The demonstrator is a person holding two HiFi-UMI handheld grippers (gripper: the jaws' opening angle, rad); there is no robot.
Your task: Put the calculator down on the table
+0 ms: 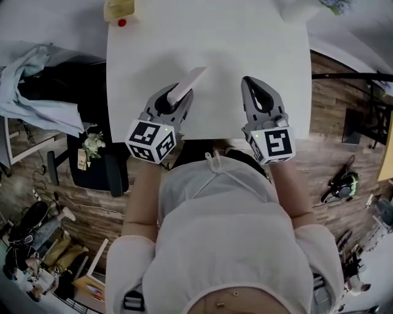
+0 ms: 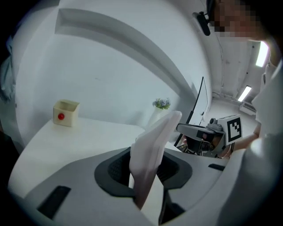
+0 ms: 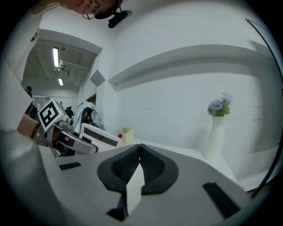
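Observation:
The calculator (image 1: 190, 81) is a flat white slab, held edge-up and tilted over the near edge of the white table (image 1: 245, 43). My left gripper (image 1: 174, 98) is shut on its lower end. In the left gripper view the calculator (image 2: 154, 143) stands between the dark pads and leans right, above the tabletop. The right gripper view shows the calculator's (image 3: 98, 137) face with a dark display strip, off to the left. My right gripper (image 1: 249, 81) hovers over the table's near edge to the right, its jaws shut (image 3: 140, 147) with nothing between them.
A small yellow box with a red button (image 1: 120, 11) sits at the table's far left corner. A white vase with flowers (image 3: 216, 132) stands at the far right. A dark chair with clothing (image 1: 43, 92) is left of the table.

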